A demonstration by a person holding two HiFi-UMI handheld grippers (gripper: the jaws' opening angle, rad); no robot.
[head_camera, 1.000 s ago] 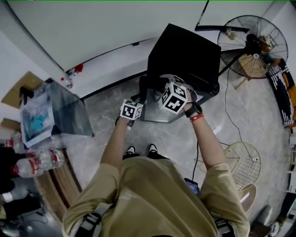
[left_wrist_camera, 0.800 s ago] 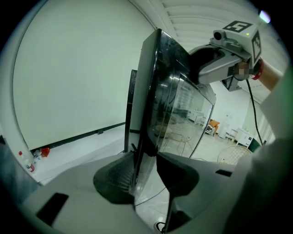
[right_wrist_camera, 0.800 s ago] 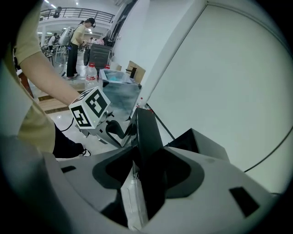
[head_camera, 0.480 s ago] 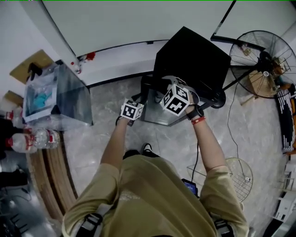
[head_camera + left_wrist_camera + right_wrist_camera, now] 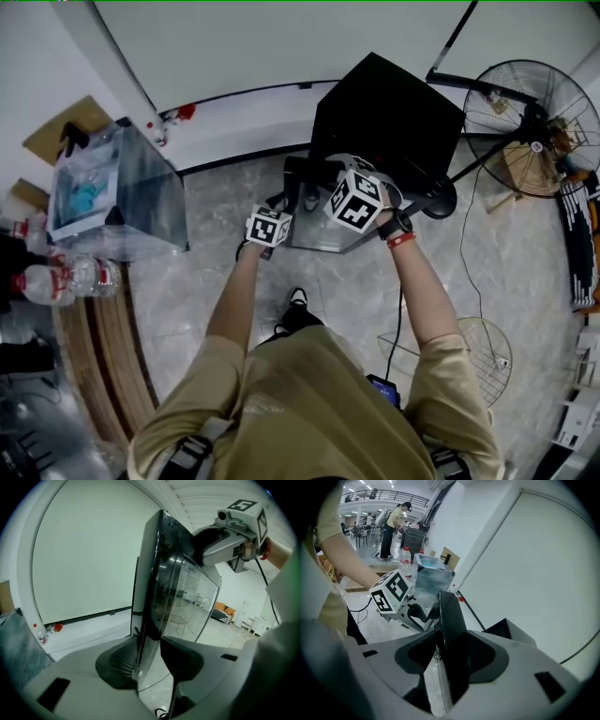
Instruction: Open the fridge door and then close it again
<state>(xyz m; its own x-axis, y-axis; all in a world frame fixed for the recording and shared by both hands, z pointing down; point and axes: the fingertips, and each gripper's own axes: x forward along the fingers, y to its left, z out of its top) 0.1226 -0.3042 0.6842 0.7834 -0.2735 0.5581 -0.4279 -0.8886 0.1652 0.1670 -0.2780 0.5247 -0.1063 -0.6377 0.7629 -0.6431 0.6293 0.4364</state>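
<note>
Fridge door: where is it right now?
In the head view the door stands open at centre, just in front of the black fridge and left of the fan. The left gripper and right gripper clamp its edge.

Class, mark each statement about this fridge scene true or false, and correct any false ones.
1. The left claw and the right claw both grip the fridge door. True.
2. The door is shut. False: it stands swung open, away from the black fridge cabinet.
3. A standing fan is beside the cabinet. True.
4. Water bottles stand on top of the cabinet. False: the water bottles lie far off to its left in the head view.
</note>
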